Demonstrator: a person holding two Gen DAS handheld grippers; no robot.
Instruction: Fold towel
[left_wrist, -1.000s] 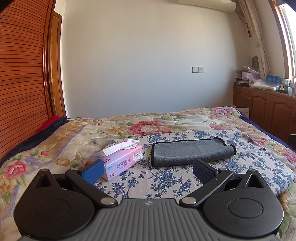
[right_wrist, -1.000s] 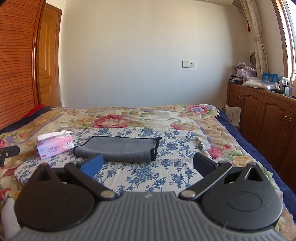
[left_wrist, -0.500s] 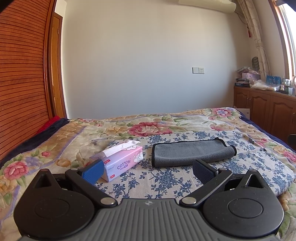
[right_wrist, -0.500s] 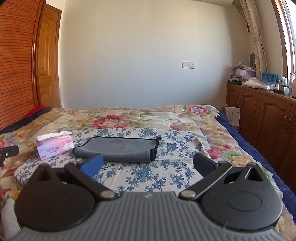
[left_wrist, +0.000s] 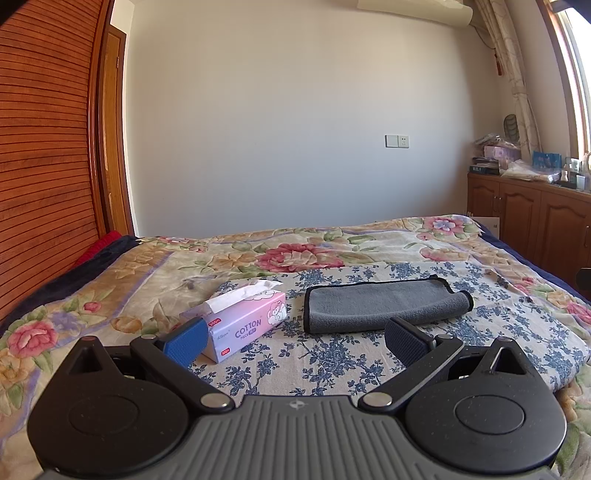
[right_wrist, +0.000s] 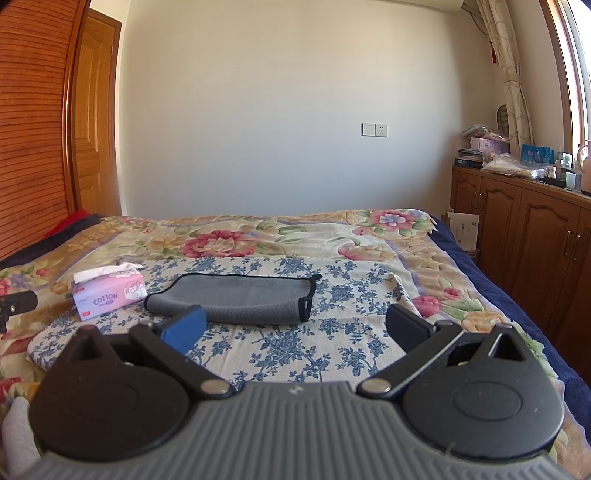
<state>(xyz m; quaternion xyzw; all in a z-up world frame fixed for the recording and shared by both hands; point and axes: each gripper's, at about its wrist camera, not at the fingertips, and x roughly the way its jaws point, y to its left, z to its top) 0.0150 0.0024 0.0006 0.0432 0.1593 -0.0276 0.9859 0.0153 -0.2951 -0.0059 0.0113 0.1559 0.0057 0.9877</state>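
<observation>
Change: nothing moves since the earlier frame.
Towel (left_wrist: 384, 306): folded, right of tissue box (left_wrist: 240, 321).
Left gripper (left_wrist: 295, 338): spread, empty.
Right gripper (right_wrist: 295, 328): spread, empty.

My 2 cameras sit low behind each tool, looking forward across the bed (left_wrist: 369, 240) toward the far wall. The left view faces the tissue box (left_wrist: 240, 321) nearly head-on and close. The right view stands further right, seeing that box far left. Both share the grey towel (right_wrist: 240, 299), cabinets (right_wrist: 517, 229) and wall socket (left_wrist: 397, 141).
</observation>
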